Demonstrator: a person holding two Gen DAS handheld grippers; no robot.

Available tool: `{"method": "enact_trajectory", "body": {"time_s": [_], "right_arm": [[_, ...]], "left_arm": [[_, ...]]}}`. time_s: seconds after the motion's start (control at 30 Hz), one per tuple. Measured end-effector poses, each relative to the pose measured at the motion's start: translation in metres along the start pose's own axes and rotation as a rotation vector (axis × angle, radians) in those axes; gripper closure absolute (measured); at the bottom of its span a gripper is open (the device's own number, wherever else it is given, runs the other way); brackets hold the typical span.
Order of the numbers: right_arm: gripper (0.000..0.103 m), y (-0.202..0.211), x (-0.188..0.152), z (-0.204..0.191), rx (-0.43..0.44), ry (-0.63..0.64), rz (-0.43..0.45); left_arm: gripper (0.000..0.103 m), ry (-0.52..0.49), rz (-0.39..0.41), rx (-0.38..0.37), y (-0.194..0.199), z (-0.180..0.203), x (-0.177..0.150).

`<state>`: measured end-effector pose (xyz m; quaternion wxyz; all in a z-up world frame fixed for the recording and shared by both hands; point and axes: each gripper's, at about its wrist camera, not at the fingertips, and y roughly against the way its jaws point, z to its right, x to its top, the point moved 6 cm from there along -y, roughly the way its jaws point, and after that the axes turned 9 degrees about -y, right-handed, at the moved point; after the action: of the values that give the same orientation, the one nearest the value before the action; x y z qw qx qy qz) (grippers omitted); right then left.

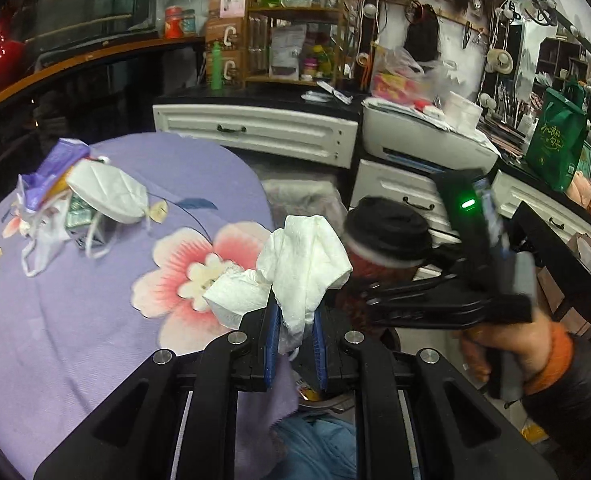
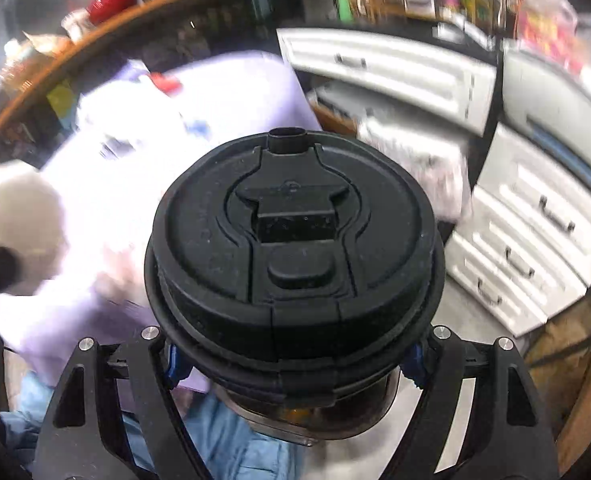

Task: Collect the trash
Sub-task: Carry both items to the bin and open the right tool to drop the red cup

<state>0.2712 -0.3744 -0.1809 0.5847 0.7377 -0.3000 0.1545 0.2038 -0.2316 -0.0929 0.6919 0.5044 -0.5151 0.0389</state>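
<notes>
Left wrist view: a crumpled white tissue (image 1: 301,264), soft and creased, is pinched between the blue pads of the left hand-held gripper (image 1: 295,350), its bulk rising above the jaws at the edge of a desk draped in lilac floral cloth (image 1: 95,340). A white folded face mask (image 1: 109,192) and purple wrapper (image 1: 57,168) are heaped farther back on the cloth. A round paper cup (image 2: 291,240) with a moulded black plastic lid is clamped in the widely spread right hand-held gripper (image 2: 293,364), its long axis aimed at the camera, lid first.
</notes>
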Motion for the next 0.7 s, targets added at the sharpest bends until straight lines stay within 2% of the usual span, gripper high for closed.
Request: {"method": "enact_trajectory", "body": {"time_s": [0.27,0.4,0.53,0.7], "right_arm": [[0.024,-0.094,-0.038,0.02,-0.046,0.003,-0.176],[0.024,-0.127,-0.051,0.023,-0.063,0.009,-0.249],[0.022,-0.147,-0.056,0.024,-0.087,0.023,-0.29],[0.02,-0.15,-0.06,0.025,-0.104,0.03,-0.311]], "left_arm": [[0.088,-0.003,-0.051,-0.017,-0.023,0.014,-0.013],[0.088,-0.007,-0.064,-0.023,-0.028,0.016,-0.015],[0.088,-0.011,-0.074,-0.029,-0.031,0.019,-0.017],[0.088,-0.014,-0.086,-0.037,-0.037,0.021,-0.02]]}}
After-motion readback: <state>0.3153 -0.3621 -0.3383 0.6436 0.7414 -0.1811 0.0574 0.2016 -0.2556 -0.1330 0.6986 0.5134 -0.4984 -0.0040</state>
